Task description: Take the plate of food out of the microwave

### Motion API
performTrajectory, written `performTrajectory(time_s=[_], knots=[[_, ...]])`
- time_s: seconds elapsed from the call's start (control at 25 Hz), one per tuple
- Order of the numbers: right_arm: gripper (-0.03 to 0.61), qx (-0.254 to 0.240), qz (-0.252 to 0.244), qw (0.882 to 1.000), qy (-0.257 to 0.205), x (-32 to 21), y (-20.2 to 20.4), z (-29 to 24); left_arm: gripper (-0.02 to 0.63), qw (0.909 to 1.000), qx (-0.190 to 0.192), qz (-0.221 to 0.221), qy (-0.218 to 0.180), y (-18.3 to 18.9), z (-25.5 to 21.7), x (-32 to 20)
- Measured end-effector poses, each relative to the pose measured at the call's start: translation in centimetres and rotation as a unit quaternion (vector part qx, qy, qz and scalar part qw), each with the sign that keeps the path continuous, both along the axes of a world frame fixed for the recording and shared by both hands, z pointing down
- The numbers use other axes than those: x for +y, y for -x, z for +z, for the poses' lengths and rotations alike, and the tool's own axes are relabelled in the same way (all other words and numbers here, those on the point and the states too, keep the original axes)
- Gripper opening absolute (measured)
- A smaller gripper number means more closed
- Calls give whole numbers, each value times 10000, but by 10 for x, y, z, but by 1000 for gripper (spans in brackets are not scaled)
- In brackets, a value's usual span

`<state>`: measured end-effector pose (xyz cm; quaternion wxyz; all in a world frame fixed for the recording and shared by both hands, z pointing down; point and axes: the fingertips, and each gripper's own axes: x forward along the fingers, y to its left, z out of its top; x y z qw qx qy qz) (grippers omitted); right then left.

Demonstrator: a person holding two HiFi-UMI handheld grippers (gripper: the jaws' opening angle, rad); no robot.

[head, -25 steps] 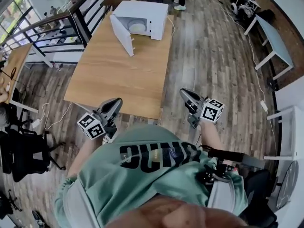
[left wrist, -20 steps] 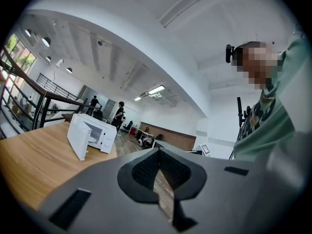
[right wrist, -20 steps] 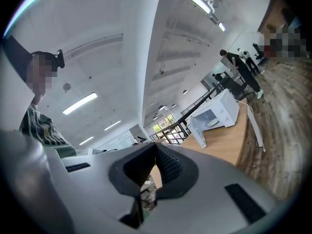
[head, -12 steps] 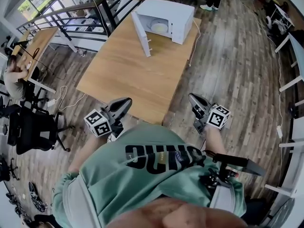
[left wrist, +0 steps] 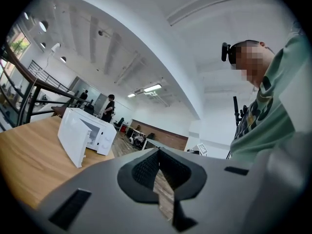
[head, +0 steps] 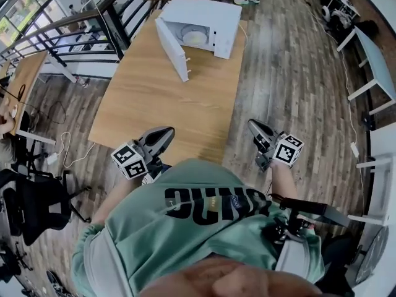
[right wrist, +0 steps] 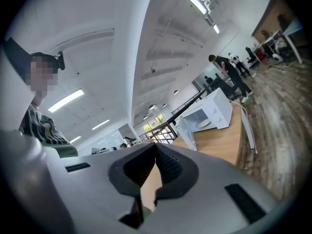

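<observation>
The white box-shaped microwave [head: 213,14] stands at the far end of the long wooden table [head: 154,98], its door [head: 173,49] swung open. The pale round plate of food [head: 193,37] sits inside it. The left gripper [head: 164,132] and right gripper [head: 252,124], well short of the microwave, are both pressed together and empty. Reaching in, a gripper could knock the door. A one-sided pinch on the rim could tip the plate and spill the food.

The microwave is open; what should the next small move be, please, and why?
Probably move closer to the microwave: its door is open, the plate sits inside, but the left gripper and right gripper, both shut, are far off.
</observation>
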<state>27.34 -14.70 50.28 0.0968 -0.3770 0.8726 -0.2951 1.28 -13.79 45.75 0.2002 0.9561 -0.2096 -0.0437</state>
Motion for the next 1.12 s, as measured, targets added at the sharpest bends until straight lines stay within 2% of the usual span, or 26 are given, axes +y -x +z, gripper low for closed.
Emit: performTrajectory(time_s=[0.12, 0.2, 0.32, 0.44, 0.6, 0.76, 0.92, 1.12], knots=[[6, 314, 376, 9987, 150, -27, 33, -8, 3, 9992, 154, 352, -55, 36, 5, -46], [6, 475, 403, 9979, 157, -39, 63, -19, 4, 9982, 164, 558, -140, 62, 3, -78], [6, 466, 534, 9974, 150, -58, 84, -36, 3, 9975, 180, 656, -211, 83, -3, -118], [6, 520, 454, 9976, 96, -63, 77, -42, 4, 9971, 278, 646, -308, 73, 0, -127], [6, 661, 251, 9975, 61, -74, 37, -40, 4, 9973, 488, 419, -360, 36, 3, -135], [6, 616, 47, 9979, 203, -87, -8, -35, 3, 9974, 711, 88, 32, -1, 3, -134], [6, 426, -39, 9989, 178, -120, -24, -21, 4, 9991, 382, -36, 188, -14, 11, -137], [6, 287, -288, 9989, 217, -173, 2, 15, 5, 9990, 182, -380, 157, 10, 24, -177]])
